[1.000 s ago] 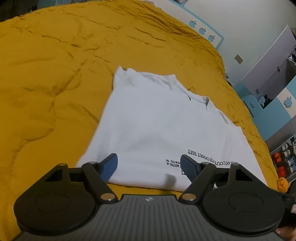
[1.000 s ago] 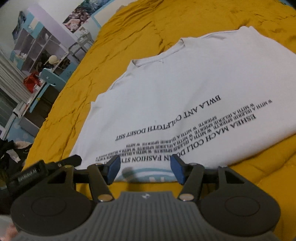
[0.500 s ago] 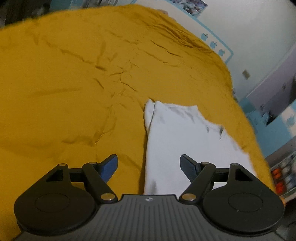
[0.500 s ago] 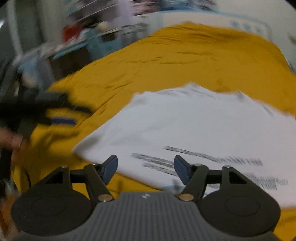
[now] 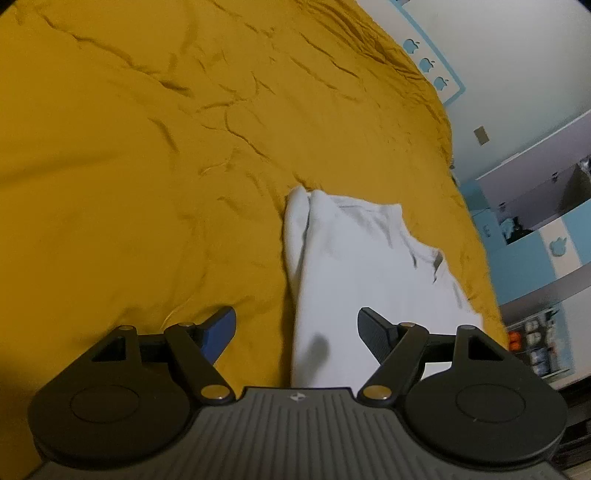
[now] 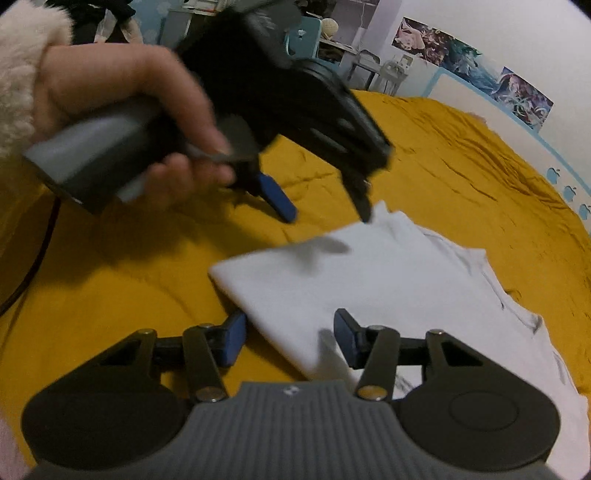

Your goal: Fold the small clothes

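Observation:
A white T-shirt (image 5: 354,266) lies flat on a yellow bedspread (image 5: 147,147). My left gripper (image 5: 297,328) is open and empty, hovering over the shirt's left edge. In the right wrist view the shirt (image 6: 369,280) spreads to the right, and my right gripper (image 6: 290,338) is open and empty just above its near left corner. The left gripper (image 6: 325,206) also shows there, held by a hand above the shirt's far corner, jaws apart.
The bedspread (image 6: 461,155) is wrinkled and fills most of both views. White and blue cabinets and shelves (image 5: 535,229) stand beyond the bed's right side. A chair and clutter (image 6: 314,33) stand behind the bed. A cable (image 6: 33,258) hangs from the left gripper.
Both grippers have swung left along the shirt's near edge toward its left side. The left gripper has come into the right wrist view. Both stay open.

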`<state>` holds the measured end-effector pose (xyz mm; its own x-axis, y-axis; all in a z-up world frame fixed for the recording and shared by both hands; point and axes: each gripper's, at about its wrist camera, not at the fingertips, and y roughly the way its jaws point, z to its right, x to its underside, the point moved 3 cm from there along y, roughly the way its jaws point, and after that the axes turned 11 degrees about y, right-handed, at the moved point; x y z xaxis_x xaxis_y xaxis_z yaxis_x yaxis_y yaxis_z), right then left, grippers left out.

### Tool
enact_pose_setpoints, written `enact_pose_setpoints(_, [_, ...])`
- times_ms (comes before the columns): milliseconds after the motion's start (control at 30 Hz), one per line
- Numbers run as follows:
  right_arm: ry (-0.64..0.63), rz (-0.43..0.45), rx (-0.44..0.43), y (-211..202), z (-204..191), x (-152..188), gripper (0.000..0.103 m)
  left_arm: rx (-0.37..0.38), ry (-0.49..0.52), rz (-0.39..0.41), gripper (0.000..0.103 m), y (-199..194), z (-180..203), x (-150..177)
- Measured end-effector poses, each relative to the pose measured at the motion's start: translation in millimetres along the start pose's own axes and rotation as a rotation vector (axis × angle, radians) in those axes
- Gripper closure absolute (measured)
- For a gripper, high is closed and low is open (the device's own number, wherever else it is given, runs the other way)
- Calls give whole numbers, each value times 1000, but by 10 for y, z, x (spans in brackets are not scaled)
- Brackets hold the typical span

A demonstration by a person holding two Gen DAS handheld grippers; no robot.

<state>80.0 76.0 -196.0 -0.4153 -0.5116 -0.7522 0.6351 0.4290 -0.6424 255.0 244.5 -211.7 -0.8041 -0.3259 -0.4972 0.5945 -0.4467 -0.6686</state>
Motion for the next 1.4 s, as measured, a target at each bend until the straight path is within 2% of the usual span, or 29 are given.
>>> enact_pose_setpoints(200, [-2, 0, 4, 75, -95, -95, 57, 73, -65, -10, 16, 334, -81, -271])
enact_pose_setpoints(400, [-4, 7, -15, 41, -124, -31, 59, 159, -122, -44, 15, 758, -113, -469])
enact_pose_setpoints(567, [9, 2, -47, 42, -131, -10, 70, 212, -138, -40, 15, 915, -153, -498])
enact_pose_setpoints(600, [8, 6, -48, 37, -144, -1, 73, 220, -133, -37, 19, 922, -156, -497])
enact_pose_setpoints(633, [7, 11, -46, 30, -150, 14, 73, 221, -125, -35, 32, 926, -159, -494])
enact_pose_setpoints(667, [9, 13, -48, 22, -148, 33, 73, 200, -114, -38, 58, 925, -169, -486])
enact_pose_setpoints(700, [13, 12, -51, 30, -130, 16, 73, 158, -113, -52, 73, 935, -186, -479])
enact_pose_setpoints(733, [22, 15, -53, 17, -125, 23, 74, 139, -132, -61, 80, 943, -226, -469])
enact_pose_setpoints(800, [43, 16, -59, 2, -93, -9, 77, 182, -203, -47, 82, 929, -300, -438])
enact_pose_setpoints(900, [94, 31, -64, -14, 10, -43, 91, 195, -215, -30, 83, 890, -298, -421])
enact_pose_setpoints(1067, [231, 55, -109, -134, 251, -101, 99, 216, -246, 0, 84, 788, -211, -438])
enact_pose_setpoints(1300, [440, 186, -107, -727, 836, -97, 103, 227, -173, 34, 84, 596, 284, -650])
enact_pose_setpoints(1400, [520, 232, -72, -1011, 1163, -20, 103, 186, -93, 28, 85, 599, 669, -742])
